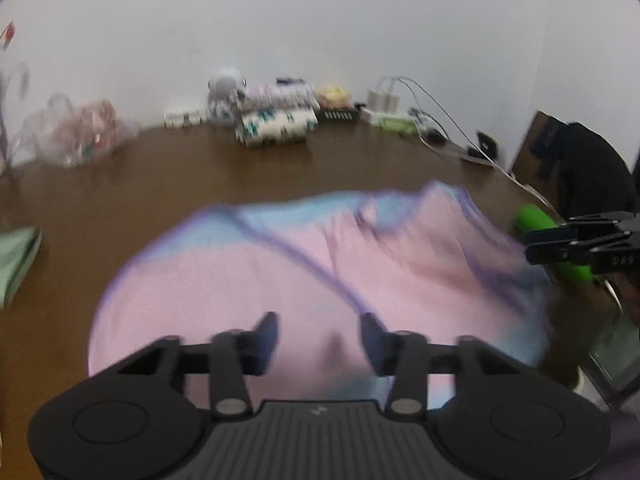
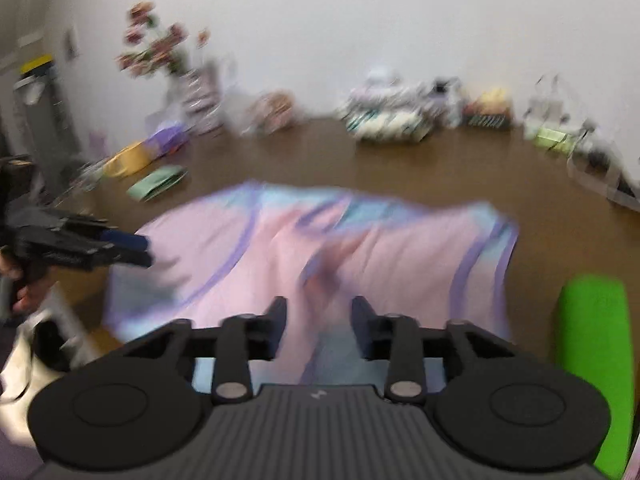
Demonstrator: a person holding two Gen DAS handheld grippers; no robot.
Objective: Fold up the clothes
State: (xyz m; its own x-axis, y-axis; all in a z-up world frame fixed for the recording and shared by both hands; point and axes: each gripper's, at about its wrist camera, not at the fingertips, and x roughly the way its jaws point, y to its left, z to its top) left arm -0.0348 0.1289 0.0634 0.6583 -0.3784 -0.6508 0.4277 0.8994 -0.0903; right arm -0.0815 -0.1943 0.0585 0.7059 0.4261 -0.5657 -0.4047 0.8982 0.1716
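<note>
Pink garment (image 1: pixel 248 280) with pale blue panels and purple trim, spread rumpled across the middle of a brown desk (image 1: pixel 160 176); its far edge runs uneven and wavy, and its near edge passes under both grippers. Left gripper (image 1: pixel 319 334): jaws parted, nothing between them, poised over the garment's near part; contact with the cloth cannot be told through the blur. Right gripper (image 2: pixel 319 320): jaws likewise parted and empty, over the garment's near edge, where a fold rises between the fingers. Bare desk surface lies beyond the garment's far edge, up to clutter along the white wall: a patterned fabric bundle (image 1: pixel 276 124), a clear plastic bag (image 1: pixel 76 132), chargers and cables (image 1: pixel 396 100), artificial flowers (image 2: pixel 152 40). A green folded item (image 1: pixel 16 264) sits well apart at the left desk edge. A bright green cylinder (image 2: pixel 592 360) lies just beside the garment's right edge.
</note>
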